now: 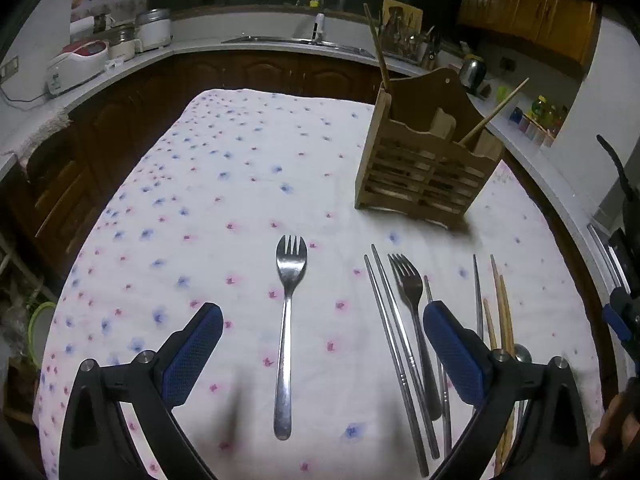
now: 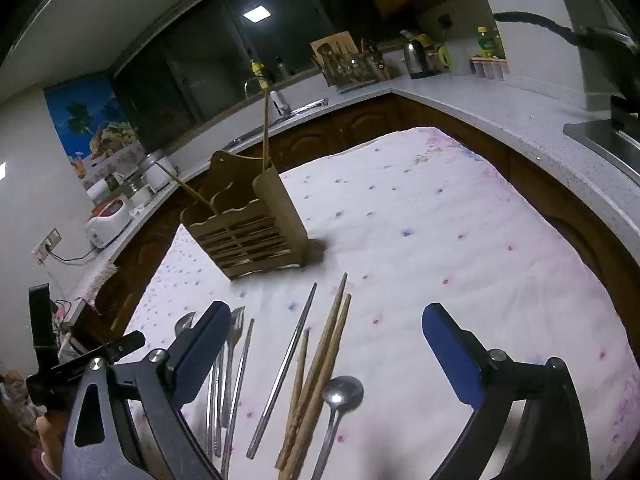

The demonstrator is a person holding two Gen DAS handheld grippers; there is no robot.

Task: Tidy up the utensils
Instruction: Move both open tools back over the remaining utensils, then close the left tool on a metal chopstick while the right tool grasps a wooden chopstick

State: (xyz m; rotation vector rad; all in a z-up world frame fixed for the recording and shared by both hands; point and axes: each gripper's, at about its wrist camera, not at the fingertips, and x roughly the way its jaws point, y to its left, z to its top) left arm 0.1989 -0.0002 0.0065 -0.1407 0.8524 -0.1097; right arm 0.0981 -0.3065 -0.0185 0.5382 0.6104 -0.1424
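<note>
A steel fork (image 1: 286,332) lies alone on the flowered cloth, straight ahead between the wide-apart fingers of my left gripper (image 1: 322,330), which is open and empty. To its right lie metal chopsticks (image 1: 394,344), a second fork (image 1: 412,312) and wooden chopsticks (image 1: 505,320). The wooden utensil holder (image 1: 428,160) stands at the back right with two wooden chopsticks in it. My right gripper (image 2: 326,330) is open above wooden chopsticks (image 2: 320,376), a spoon (image 2: 340,400) and a metal chopstick (image 2: 282,368). The holder (image 2: 248,224) stands beyond them.
The table's flowered cloth (image 1: 224,184) reaches to dark wooden cabinets. A grey counter (image 2: 520,120) runs around the room with a rice cooker (image 1: 76,64), a kettle (image 2: 416,58), a sink and a dish rack. The other gripper shows at the right edge (image 1: 624,312).
</note>
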